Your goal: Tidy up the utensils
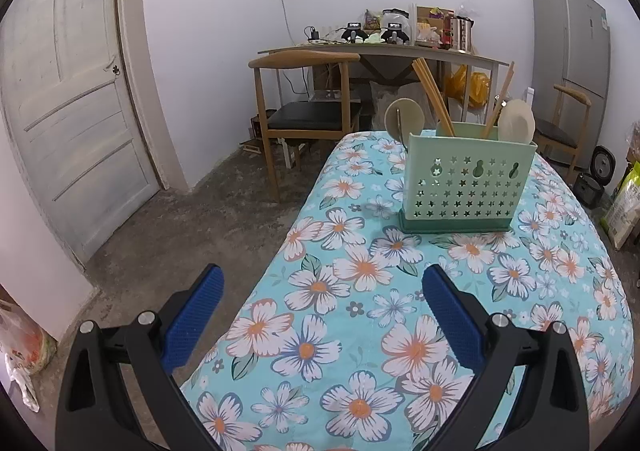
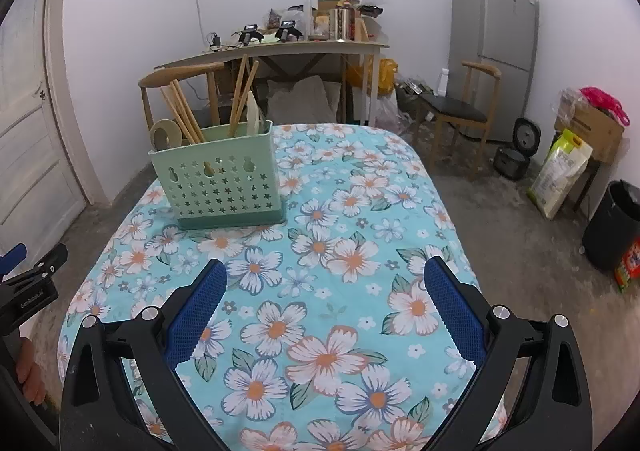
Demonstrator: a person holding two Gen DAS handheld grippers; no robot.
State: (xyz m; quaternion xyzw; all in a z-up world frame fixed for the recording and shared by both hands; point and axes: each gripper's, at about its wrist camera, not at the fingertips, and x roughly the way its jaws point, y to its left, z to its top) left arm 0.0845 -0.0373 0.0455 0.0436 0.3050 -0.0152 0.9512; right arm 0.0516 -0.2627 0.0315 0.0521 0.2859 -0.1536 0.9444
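Note:
A green perforated utensil holder [image 1: 466,181] stands on the floral tablecloth [image 1: 360,311], far side of the table. It holds wooden chopsticks [image 1: 434,97] and two pale spoons [image 1: 516,121]. In the right wrist view the holder [image 2: 222,181] stands at the far left, with chopsticks [image 2: 184,111] and a spoon [image 2: 164,135] sticking up. My left gripper [image 1: 322,283] is open and empty over the table's near left edge. My right gripper [image 2: 326,279] is open and empty above the cloth. The left gripper also shows at the left edge of the right wrist view [image 2: 28,271].
A wooden chair [image 1: 304,99] and a cluttered desk [image 1: 380,49] stand beyond the table. A grey fridge [image 2: 494,47], a second chair [image 2: 460,111], a rice cooker [image 2: 516,155], bags and a black bin [image 2: 612,223] are on the right. A white door [image 1: 68,111] is left.

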